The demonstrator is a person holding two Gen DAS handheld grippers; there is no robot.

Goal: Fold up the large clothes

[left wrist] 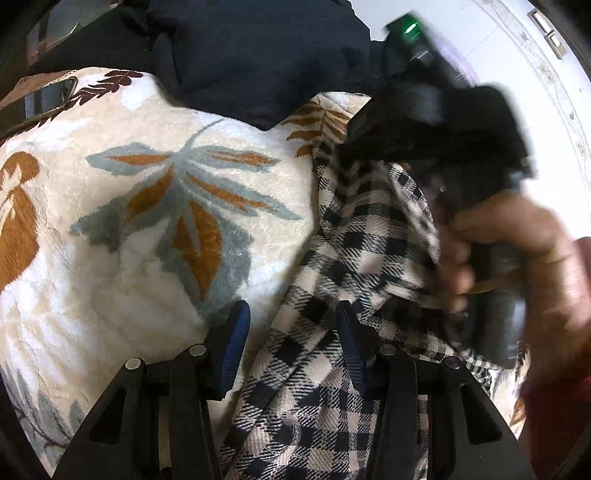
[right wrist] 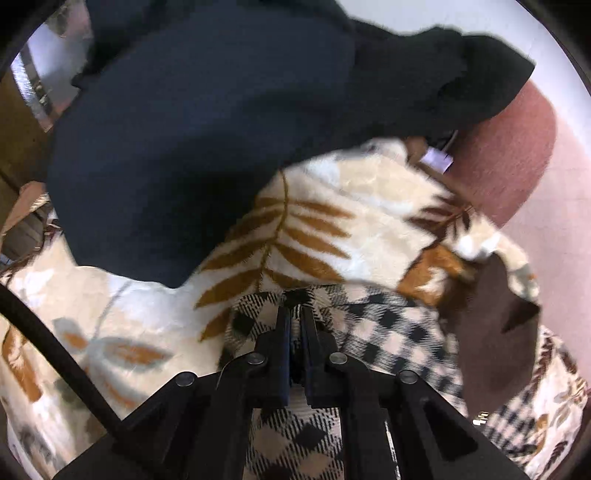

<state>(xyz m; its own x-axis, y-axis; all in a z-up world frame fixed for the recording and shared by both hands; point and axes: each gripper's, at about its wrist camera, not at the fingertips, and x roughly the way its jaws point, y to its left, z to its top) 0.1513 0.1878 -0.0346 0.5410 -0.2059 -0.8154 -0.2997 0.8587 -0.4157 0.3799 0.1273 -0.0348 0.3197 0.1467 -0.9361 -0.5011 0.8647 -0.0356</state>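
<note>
A leaf-patterned fleece blanket (left wrist: 147, 236) covers what seems a bed, beside pinkish flooring (right wrist: 569, 206).

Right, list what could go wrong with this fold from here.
1. Only the right gripper is clamped on the checked garment; the left gripper is open around a fold, so lifting now could drag the cloth lopsided.
2. The dark navy garment lies close behind and might get caught up.

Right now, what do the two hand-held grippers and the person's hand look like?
The left hand-held gripper has black angular linkage arms with round silver pins and ribbed blue finger pads. The right hand-held gripper matches it; a black cable runs past. From the left wrist, its body shows a green light, gripped by a bare hand.
</note>
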